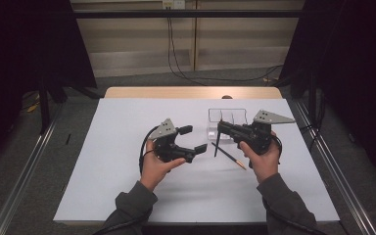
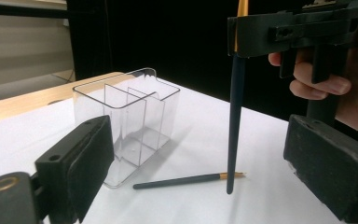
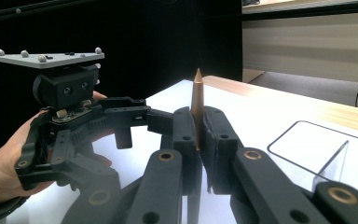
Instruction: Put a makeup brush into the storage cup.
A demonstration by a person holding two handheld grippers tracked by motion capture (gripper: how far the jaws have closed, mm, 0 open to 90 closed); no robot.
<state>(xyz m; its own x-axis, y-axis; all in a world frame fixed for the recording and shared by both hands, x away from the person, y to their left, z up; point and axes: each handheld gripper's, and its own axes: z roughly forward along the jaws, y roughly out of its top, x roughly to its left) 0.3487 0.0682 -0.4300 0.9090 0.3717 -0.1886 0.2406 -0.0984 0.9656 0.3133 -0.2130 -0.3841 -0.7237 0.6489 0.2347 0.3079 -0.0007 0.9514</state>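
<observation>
- right gripper [image 1: 221, 128]: jaws clamped on a dark pen [image 2: 235, 116] near its gold upper end; in the right gripper view the gold tip [image 3: 197, 88] stands up between the closed pads.
- held pen's long axis: close to upright, slightly tilted in the high view. its dark lower end sits at or just above the white table [image 1: 127, 196]; contact cannot be confirmed.
- left gripper [image 1: 192, 139]: jaws spread wide with nothing between them, aimed across the table at the held pen and the container.
- second pen [image 1: 230, 157]: lies flat on the table, apart from both grippers, just beside the foot of the held pen. its long axis runs diagonally in the high view, gold end [image 2: 233, 176] toward the person's right.
- clear container [image 2: 126, 121]: divided into compartments, stands upright on the table just behind the right gripper; its compartments appear to hold nothing.
- deciding relation, as judged: the container mouth lies beyond and above the held pen's lower end, so the pen would need lifting clear of the rim and keeping upright to drop into a compartment.
- nearer hand: the right gripper is beside the container; the free left gripper is the one available for the flat pen, which lies to its right, and it would have to close across that pen's axis.
</observation>
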